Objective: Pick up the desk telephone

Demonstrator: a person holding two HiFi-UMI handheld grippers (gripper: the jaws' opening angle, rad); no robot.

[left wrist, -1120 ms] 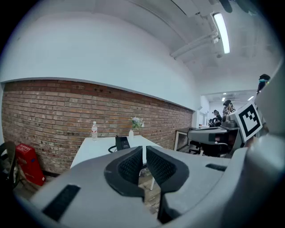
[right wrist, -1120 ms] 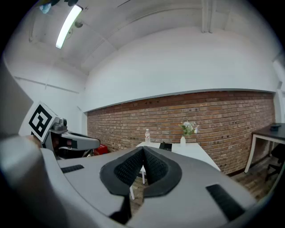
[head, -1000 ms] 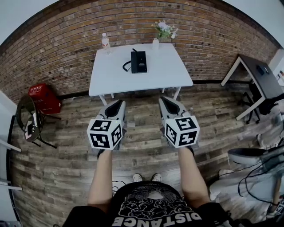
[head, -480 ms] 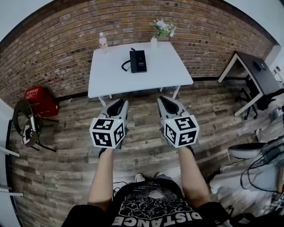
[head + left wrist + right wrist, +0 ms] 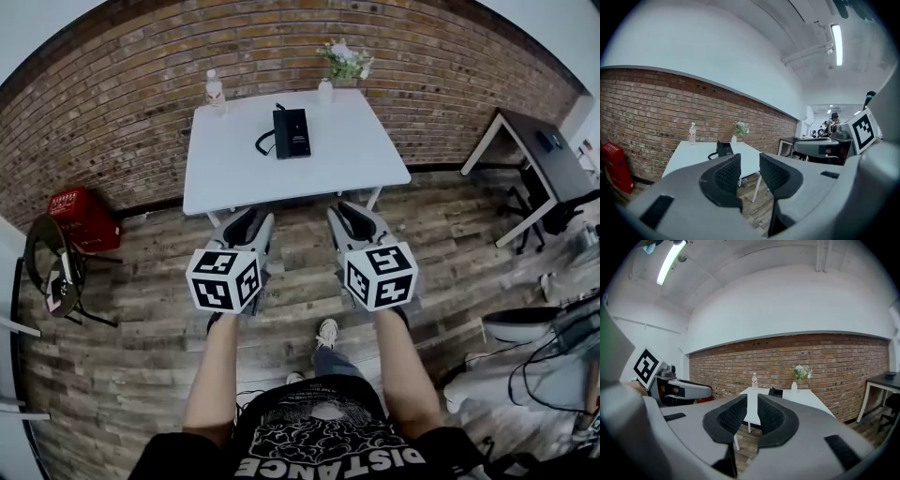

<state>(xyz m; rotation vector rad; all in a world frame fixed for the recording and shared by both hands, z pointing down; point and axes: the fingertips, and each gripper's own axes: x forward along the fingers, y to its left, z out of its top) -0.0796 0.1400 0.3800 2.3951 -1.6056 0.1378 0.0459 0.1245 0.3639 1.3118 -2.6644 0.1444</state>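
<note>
The black desk telephone (image 5: 292, 132) lies with its coiled cord on the far half of a white table (image 5: 347, 159). It is small and distant in the left gripper view (image 5: 724, 148) and the right gripper view (image 5: 776, 392). Both grippers hang side by side over the wooden floor, short of the table's near edge, pointing at it. My left gripper (image 5: 246, 221) (image 5: 750, 161) has its jaws opening with nothing between them. My right gripper (image 5: 349, 216) (image 5: 752, 401) shows a narrower gap, its jaws also opening and empty.
A water bottle (image 5: 214, 89) and a vase of flowers (image 5: 343, 64) stand at the table's back edge by the brick wall. A red crate (image 5: 82, 211) and a chair (image 5: 52, 272) sit at the left. A dark desk (image 5: 544, 150) and an office chair stand at the right.
The person has stepped toward the table, one shoe now swung forward. Both grippers have come slightly nearer the table.
</note>
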